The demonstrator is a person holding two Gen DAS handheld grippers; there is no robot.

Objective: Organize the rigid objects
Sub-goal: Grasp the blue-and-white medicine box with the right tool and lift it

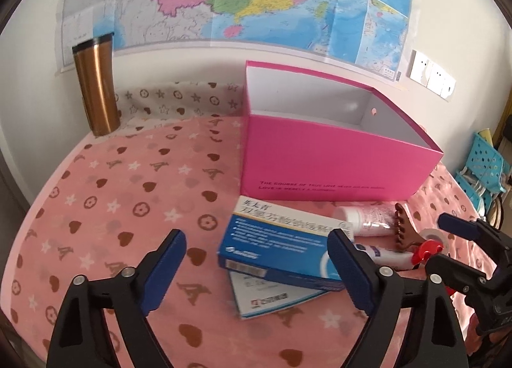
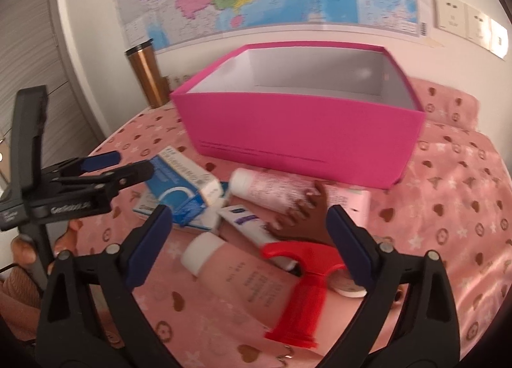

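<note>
An open pink box stands empty on the pink patterned cloth. In front of it lies a pile: a blue medicine box on a second flat box, a white-capped pink bottle, a white tube, a brown comb-like piece, a pink bottle and a red-handled tape dispenser. My left gripper is open above the blue box. My right gripper is open above the pink bottle and red handle.
A copper tumbler stands at the back left by the wall with a map. A blue plastic basket sits off the table's right. Wall sockets are at the back right.
</note>
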